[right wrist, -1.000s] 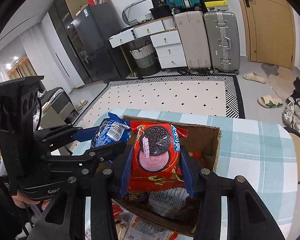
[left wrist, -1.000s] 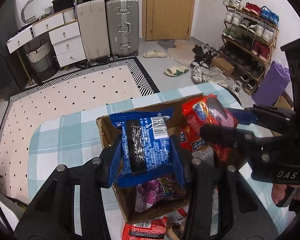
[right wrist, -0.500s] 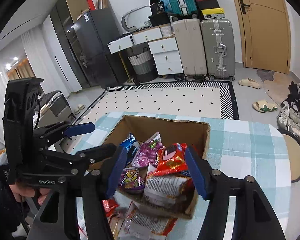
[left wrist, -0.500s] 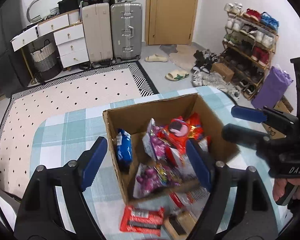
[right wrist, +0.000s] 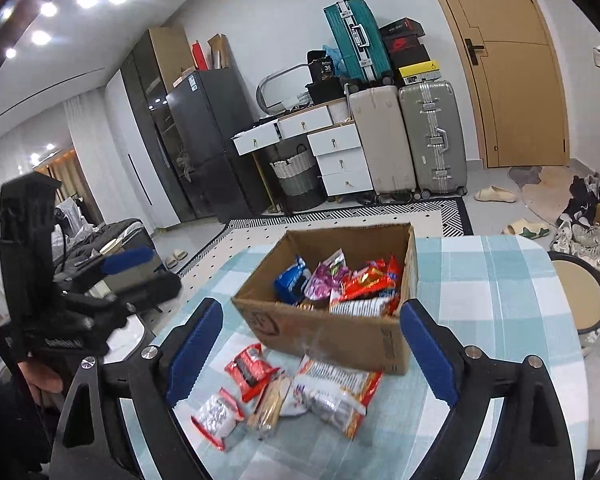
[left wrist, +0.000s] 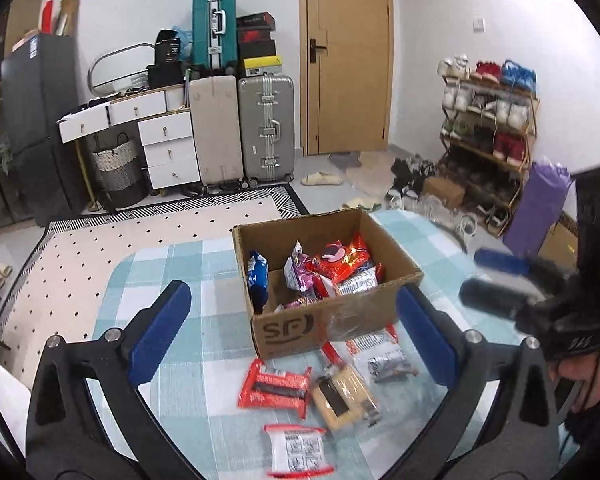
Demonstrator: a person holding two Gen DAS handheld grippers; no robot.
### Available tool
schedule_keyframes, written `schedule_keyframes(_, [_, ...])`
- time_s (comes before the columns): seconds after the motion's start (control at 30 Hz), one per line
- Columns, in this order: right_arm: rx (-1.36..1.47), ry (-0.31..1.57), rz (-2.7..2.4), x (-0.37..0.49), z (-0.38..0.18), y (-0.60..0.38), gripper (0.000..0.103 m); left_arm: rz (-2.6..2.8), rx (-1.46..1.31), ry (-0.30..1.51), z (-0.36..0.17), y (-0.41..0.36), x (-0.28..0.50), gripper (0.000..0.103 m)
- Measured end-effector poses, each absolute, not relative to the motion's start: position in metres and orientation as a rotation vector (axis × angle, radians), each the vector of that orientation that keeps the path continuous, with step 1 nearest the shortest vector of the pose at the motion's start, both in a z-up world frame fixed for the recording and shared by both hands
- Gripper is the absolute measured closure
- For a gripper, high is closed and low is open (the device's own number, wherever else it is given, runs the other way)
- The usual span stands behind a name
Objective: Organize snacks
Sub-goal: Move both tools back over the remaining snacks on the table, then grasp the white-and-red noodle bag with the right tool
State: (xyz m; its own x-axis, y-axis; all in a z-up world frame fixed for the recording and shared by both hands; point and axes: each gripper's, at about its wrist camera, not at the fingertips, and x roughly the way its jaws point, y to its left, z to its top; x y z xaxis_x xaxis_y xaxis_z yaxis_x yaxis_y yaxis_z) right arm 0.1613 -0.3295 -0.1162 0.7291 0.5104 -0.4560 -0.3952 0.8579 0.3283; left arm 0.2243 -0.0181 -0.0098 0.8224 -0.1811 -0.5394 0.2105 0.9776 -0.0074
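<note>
On the checked table (left wrist: 204, 344), both packets now lie in the cardboard box (left wrist: 324, 328); the left gripper (left wrist: 296, 332) and right gripper (right wrist: 312, 348), wide open and empty, have pulled back, with 5 loose snacks (left wrist: 274, 388) still to go.

1. Left wrist camera sits behind the left gripper (left wrist: 300, 332), above the near table edge, looking down and forward over the cardboard box (left wrist: 324, 280) toward the far door (left wrist: 346, 56).
2. Right wrist camera rides behind the right gripper (right wrist: 312, 344), a touch farther right, angled leftward toward the far fridge (right wrist: 204, 140).
3. Both views share the box, the loose packets (right wrist: 300, 392) near it, the checked tablecloth (left wrist: 204, 320) and the far suitcases (right wrist: 408, 136).
4. Each view catches the other gripper at its edge.
</note>
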Motion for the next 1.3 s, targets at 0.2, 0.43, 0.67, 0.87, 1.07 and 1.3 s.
schedule_keyframes(0.2, [0.226, 0.531, 0.491, 0.123, -0.126, -0.325, 0.008, -0.186, -0.046, 0.57, -0.012, 0.008, 0.179, 0.0])
schedule_keyframes(0.43, [0.197, 0.474, 0.461, 0.081, -0.128, -0.321, 0.002, -0.106, -0.182, 0.578, -0.023, 0.036, 0.138, 0.0])
schedule_keyframes(0.67, [0.18, 0.498, 0.437, 0.062, -0.145, -0.317, 0.001, -0.093, -0.154, 0.565, -0.053, 0.042, 0.115, 0.0])
schedule_keyframes(0.87, [0.196, 0.568, 0.409, 0.074, -0.167, -0.315, 0.001, -0.065, -0.173, 0.629, -0.087, 0.049, 0.132, 0.0])
schedule_keyframes(1.07, [0.154, 0.665, 0.332, 0.104, -0.19, -0.316, 0.001, -0.071, -0.164, 0.678, -0.122, 0.053, 0.152, 0.0])
schedule_keyframes(1.3, [0.137, 0.761, 0.33, 0.147, -0.213, -0.305, 0.001, -0.097, -0.212, 0.696, -0.148, 0.06, 0.165, 0.001])
